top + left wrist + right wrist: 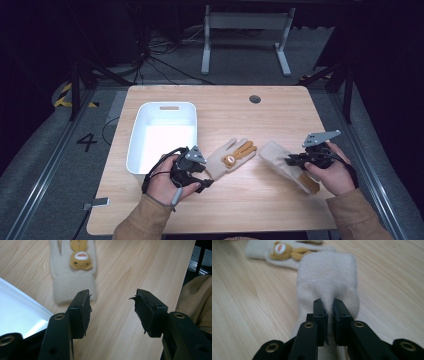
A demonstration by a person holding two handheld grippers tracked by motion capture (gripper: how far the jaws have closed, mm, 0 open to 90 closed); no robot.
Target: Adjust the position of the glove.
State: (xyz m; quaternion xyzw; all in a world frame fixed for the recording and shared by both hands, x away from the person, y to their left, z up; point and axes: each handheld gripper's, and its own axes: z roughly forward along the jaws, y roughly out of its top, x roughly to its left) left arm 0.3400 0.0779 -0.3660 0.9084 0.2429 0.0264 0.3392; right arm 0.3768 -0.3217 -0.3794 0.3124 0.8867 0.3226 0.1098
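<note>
Two cream fleece gloves lie on the wooden table (240, 115). The left glove (231, 157), with a brown bear figure on its back, lies flat in the middle; in the left gripper view this glove (72, 277) is just beyond the jaws. My left gripper (202, 181) stands open next to its cuff, jaws wide apart with bare wood between them (112, 310). The right glove (287, 167) lies palm side up. My right gripper (291, 160) is shut on a pinched fold of that glove (327, 280), also seen at the jaws (330, 312).
A white plastic bin (162, 135), empty, stands on the table's left side, close to my left hand; its rim (22, 300) shows in the left gripper view. A round cable hole (255, 99) sits at the table's far edge. A sleeve (197, 300) shows at right.
</note>
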